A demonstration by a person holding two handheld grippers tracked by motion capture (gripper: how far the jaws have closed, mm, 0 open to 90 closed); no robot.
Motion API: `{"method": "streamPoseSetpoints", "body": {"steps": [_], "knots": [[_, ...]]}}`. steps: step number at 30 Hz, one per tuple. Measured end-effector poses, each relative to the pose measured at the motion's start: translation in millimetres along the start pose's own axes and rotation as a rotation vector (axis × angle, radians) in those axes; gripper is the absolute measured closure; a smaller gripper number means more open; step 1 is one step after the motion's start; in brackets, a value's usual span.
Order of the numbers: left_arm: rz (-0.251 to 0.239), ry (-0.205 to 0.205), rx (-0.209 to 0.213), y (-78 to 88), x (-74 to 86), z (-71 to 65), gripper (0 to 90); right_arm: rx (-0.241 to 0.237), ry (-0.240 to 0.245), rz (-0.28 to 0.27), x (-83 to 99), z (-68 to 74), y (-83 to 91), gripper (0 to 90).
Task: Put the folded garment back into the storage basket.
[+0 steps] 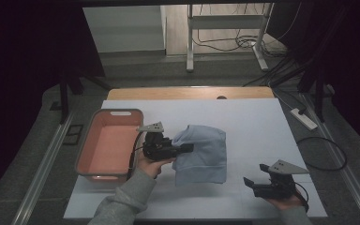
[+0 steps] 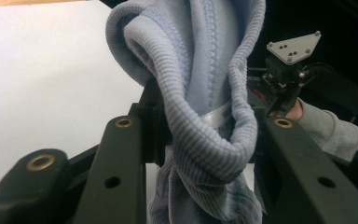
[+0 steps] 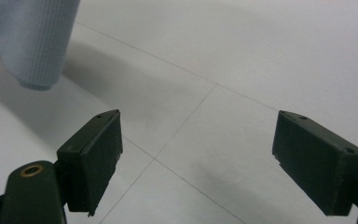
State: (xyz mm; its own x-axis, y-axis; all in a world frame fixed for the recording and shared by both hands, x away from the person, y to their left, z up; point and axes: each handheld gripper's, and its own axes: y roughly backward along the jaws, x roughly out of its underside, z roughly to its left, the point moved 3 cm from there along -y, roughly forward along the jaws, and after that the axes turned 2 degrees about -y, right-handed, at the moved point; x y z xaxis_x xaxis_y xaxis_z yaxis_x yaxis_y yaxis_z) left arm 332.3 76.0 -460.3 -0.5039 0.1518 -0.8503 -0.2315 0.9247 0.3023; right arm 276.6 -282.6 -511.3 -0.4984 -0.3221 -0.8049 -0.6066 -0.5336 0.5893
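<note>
On the bench: a white sheet covers the work surface, with a salmon-pink tub at the person's left side.
Garment: a pale blue ribbed knit hangs in a bunched fold, lifted off the sheet just right of the tub; its lower edge appears to hang just above the surface, though the dim high view leaves that unsure.
Left hand-held gripper: clamped tight on a gathered hem of the knit, the ribbed band pinched between its black jaws.
Right hand-held gripper: jaws spread wide with nothing between them, held low over the sheet near the front right, well apart from the cloth; a corner of the knit dangles at the far left of its own view.
Step in hand: likely carrying the garment toward the tub, or presenting it for a second grip.
Risk: the hold is on one bunched edge, so the loose weight below could slip the hem out of the jaws.
Risk: a trailing edge could catch on the tub rim and spill outside.
Risk: the free gripper, if it grabs a single layer, could unfold the bundle.
</note>
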Motion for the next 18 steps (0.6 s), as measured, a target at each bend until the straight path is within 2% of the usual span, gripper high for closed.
{"method": "streamPoseSetpoints", "body": {"steps": [12,18], "knots": [[0.020,-0.008,0.006,-4.2,-0.6,-5.7,63.2,0.002,0.005,-0.003,-1.0,1.2,0.2,16.5],[0.040,-0.017,-0.006,-6.1,-3.2,-5.8,63.2,0.002,0.004,-0.003,-1.1,1.0,0.0,16.5]]}}
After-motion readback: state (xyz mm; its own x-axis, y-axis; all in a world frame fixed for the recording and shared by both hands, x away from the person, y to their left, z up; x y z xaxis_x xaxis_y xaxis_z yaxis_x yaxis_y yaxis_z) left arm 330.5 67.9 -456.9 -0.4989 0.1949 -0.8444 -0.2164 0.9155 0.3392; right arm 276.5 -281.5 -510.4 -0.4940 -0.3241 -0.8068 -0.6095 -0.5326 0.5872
